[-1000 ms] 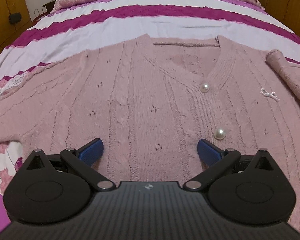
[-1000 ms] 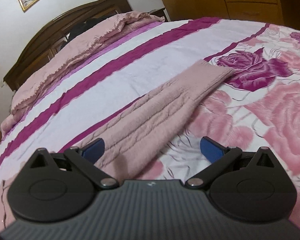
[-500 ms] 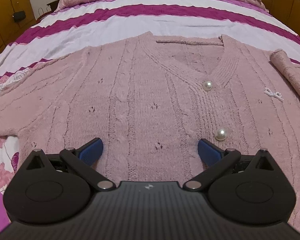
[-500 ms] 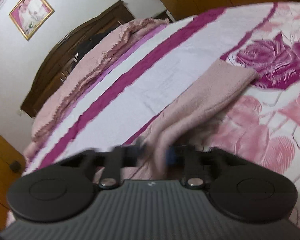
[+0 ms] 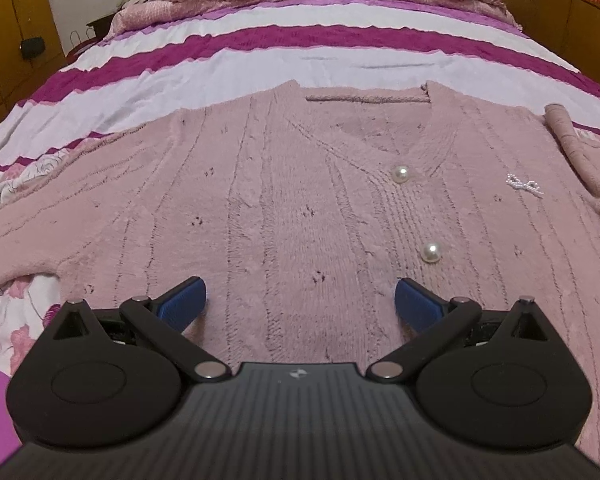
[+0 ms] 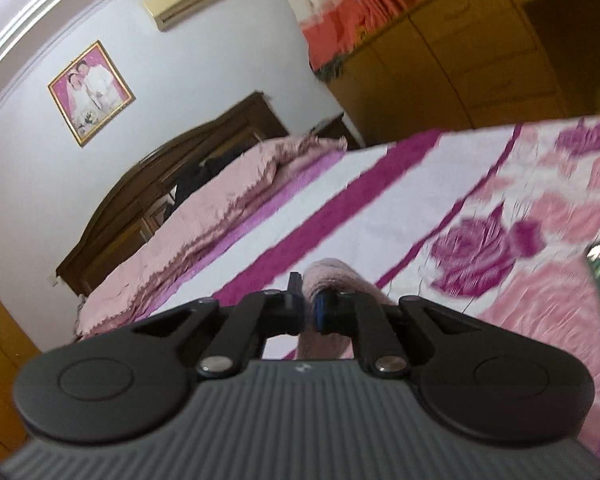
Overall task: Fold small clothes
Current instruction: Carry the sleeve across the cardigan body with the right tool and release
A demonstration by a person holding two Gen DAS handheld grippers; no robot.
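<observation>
Sleeve (image 6: 332, 280) pinched inside right claw (image 6: 309, 304)

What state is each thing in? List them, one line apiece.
Pink cable-knit cardigan: spread flat on the bed, front up.
Top pearl button: fastened.
Cardigan's pink sleeve: pinched and raised off the bedspread.
Right gripper: shut on the sleeve.
Left gripper: open, above the cardigan's lower front, holding nothing.
Striped and floral bedspread: laid out under the cardigan.

Home bedroom: bed (image 5: 300, 56), headboard (image 6: 172, 184), framed portrait (image 6: 90, 92).
</observation>
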